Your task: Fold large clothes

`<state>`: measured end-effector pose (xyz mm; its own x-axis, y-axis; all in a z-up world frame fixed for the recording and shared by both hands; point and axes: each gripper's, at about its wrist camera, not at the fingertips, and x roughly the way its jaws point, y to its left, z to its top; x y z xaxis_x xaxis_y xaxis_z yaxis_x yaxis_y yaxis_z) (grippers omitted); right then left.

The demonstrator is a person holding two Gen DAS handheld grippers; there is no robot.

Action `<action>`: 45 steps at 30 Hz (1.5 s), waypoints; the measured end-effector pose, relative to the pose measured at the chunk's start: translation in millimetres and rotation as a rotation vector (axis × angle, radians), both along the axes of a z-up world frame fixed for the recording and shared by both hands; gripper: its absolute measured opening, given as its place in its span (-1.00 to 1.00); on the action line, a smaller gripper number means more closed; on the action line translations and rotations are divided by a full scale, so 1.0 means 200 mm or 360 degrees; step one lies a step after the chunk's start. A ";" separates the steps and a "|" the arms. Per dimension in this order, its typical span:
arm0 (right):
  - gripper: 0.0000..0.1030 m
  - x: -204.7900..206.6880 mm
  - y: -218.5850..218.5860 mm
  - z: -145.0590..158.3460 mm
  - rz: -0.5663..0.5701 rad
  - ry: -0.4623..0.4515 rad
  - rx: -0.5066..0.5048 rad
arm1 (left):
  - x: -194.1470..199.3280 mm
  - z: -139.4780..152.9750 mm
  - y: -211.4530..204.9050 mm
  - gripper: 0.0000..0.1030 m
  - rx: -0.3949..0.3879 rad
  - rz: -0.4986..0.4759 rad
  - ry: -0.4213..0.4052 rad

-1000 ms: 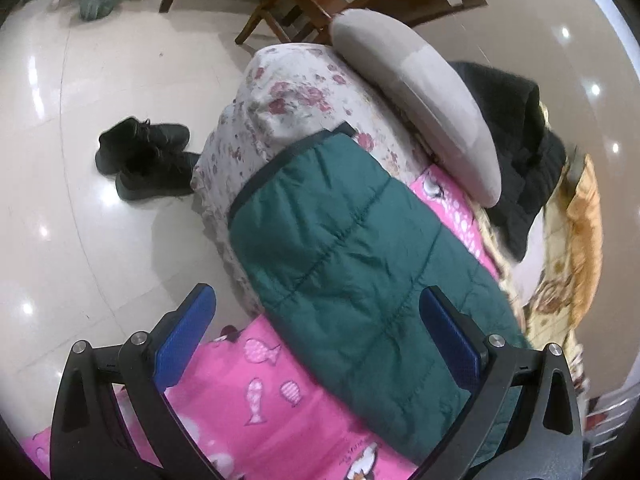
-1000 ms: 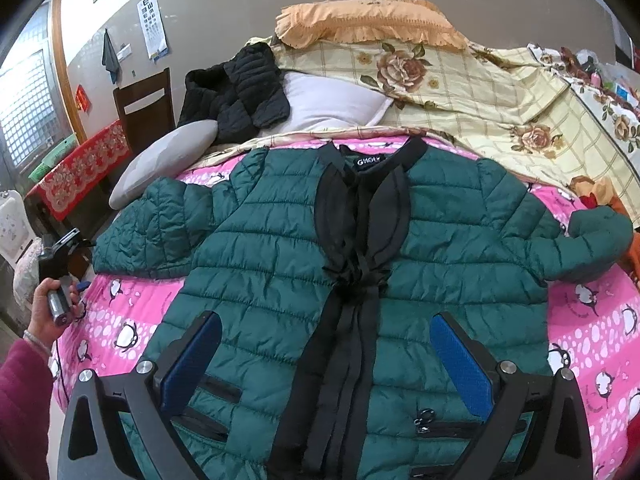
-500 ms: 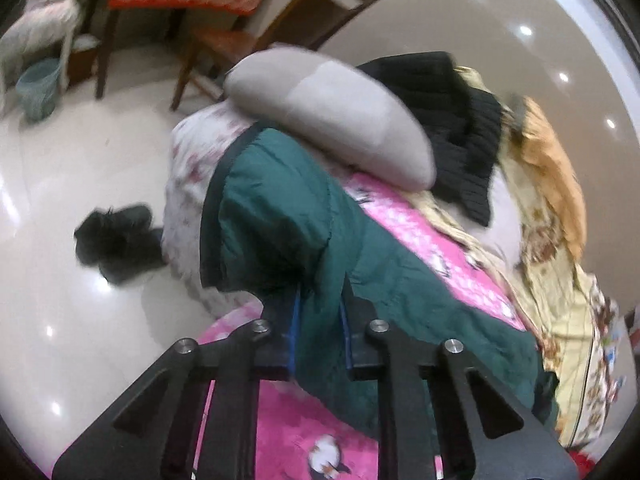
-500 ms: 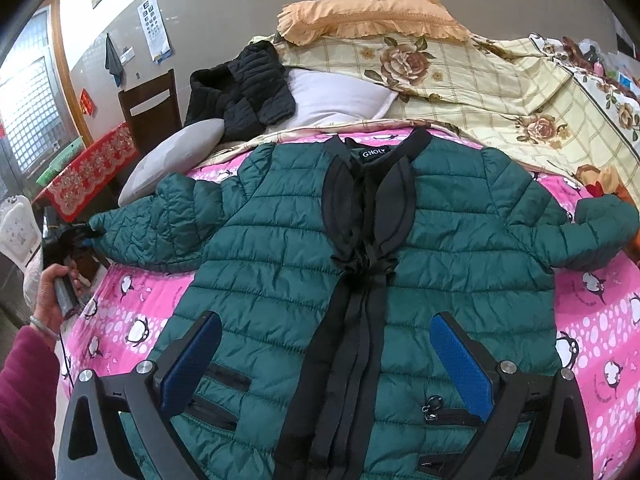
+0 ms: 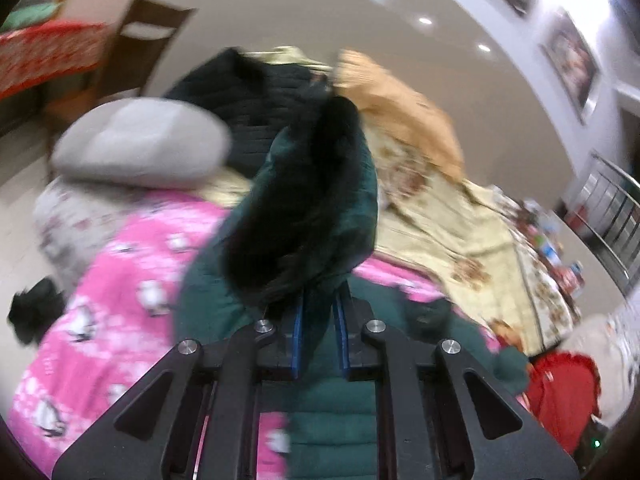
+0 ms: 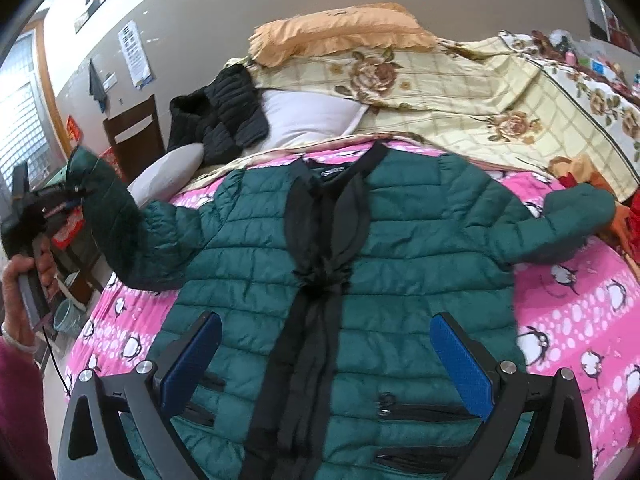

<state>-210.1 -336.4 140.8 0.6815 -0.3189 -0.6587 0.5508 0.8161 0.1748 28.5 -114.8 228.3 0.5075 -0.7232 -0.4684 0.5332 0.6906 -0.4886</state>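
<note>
A dark green quilted jacket (image 6: 400,248) with black front trim lies face up on a pink penguin-print bedcover (image 6: 580,312). My left gripper (image 5: 320,332) is shut on the jacket's left sleeve (image 5: 304,208) and holds its cuff up off the bed; the raised sleeve also shows in the right wrist view (image 6: 108,208), at the far left. My right gripper (image 6: 326,360) is open and empty, above the jacket's lower front. The other sleeve (image 6: 576,216) lies out to the right.
A grey pillow (image 5: 140,144), a black jacket (image 6: 216,120), a white pillow (image 6: 308,116), an orange pillow (image 6: 340,28) and a floral quilt (image 6: 500,100) lie at the head of the bed. A wooden chair (image 6: 132,132) stands at the left. Black shoes (image 5: 32,312) are on the floor.
My left gripper closed on the left sleeve cuff and lifted it up off the bed edge, swinging toward the jacket body. My right gripper stayed open over the hem.
</note>
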 end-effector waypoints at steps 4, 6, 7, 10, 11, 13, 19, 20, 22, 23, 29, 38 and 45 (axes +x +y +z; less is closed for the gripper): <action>1.00 -0.09 -0.06 0.00 -0.0061 -0.0011 0.0018 | -0.18 0.11 -0.28 -0.85 -0.0034 -0.0217 -0.0064; 1.00 -0.12 -0.09 0.00 -0.0087 -0.0015 0.0031 | -0.26 0.15 -0.42 -0.87 -0.0011 -0.0305 -0.0104; 1.00 -0.14 -0.11 0.00 -0.0099 -0.0020 0.0038 | -0.29 0.15 -0.49 -0.87 0.0005 -0.0347 -0.0117; 1.00 -0.19 -0.14 0.00 -0.0128 -0.0031 0.0058 | -0.39 0.11 -0.70 -0.87 0.0093 -0.0449 -0.0137; 1.00 -0.20 -0.15 0.00 -0.0137 -0.0035 0.0065 | -0.41 0.08 -0.75 -0.87 0.0115 -0.0466 -0.0129; 1.00 -0.24 -0.16 0.00 -0.0149 -0.0040 0.0080 | -0.42 0.02 -0.82 -0.88 0.0142 -0.0498 -0.0086; 1.00 -0.26 -0.16 -0.01 -0.0115 -0.0019 0.0051 | -0.38 -0.14 -0.77 -0.81 0.0245 -0.0454 0.0050; 1.00 -0.26 -0.16 -0.02 -0.0111 -0.0022 0.0062 | -0.38 -0.16 -0.74 -0.64 0.0304 -0.0434 0.0020; 1.00 -0.25 -0.16 -0.03 -0.0101 -0.0039 0.0098 | -0.40 -0.20 -0.71 0.10 0.0396 -0.0446 -0.0039; 1.00 -0.25 -0.16 -0.04 -0.0103 -0.0048 0.0113 | -0.39 -0.23 -0.69 0.47 0.0422 -0.0466 -0.0039; 1.00 -0.20 -0.16 -0.08 -0.0093 -0.0078 0.0227 | -0.37 -0.42 -0.63 0.52 0.0607 -0.0409 -0.0094; 1.00 -0.17 -0.13 -0.09 -0.0049 -0.0050 0.0226 | -0.43 -0.74 -0.85 0.52 0.1329 -0.0153 -0.0700; 1.00 -0.17 -0.16 -0.13 -0.0072 -0.0039 0.0300 | -0.24 -0.87 -0.88 0.23 0.1428 -0.0060 -0.0654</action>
<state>-243.7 -369.3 114.0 0.6860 -0.2220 -0.6929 0.5799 0.7421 0.3363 -20.3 -290.5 53.7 0.7375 -0.2049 -0.6436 0.5734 0.6935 0.4363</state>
